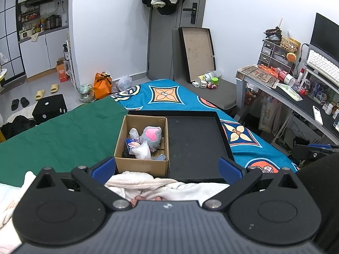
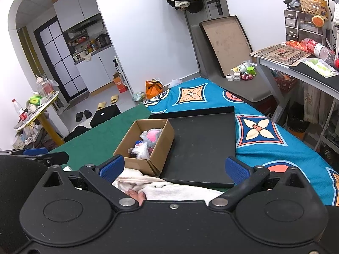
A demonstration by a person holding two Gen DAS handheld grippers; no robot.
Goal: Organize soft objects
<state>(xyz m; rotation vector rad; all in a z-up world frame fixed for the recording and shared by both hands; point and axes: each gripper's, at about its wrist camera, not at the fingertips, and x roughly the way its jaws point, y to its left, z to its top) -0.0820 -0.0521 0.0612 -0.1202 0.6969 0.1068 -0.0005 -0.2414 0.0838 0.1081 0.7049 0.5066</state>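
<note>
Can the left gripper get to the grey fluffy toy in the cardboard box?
Probably yes. The left gripper is open and faces the cardboard box, whose top is open. The grey toy sits on top of the other things inside. Only the white towel lies low in front.

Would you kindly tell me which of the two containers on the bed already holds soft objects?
The brown cardboard box, holding a grey-and-pink plush toy; the black shallow tray beside it is bare.

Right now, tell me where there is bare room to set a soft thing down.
The black tray floor is bare, bordered by the cardboard box on its left. The green cloth left of the box is bare too. The box itself is crowded with soft items.
</note>
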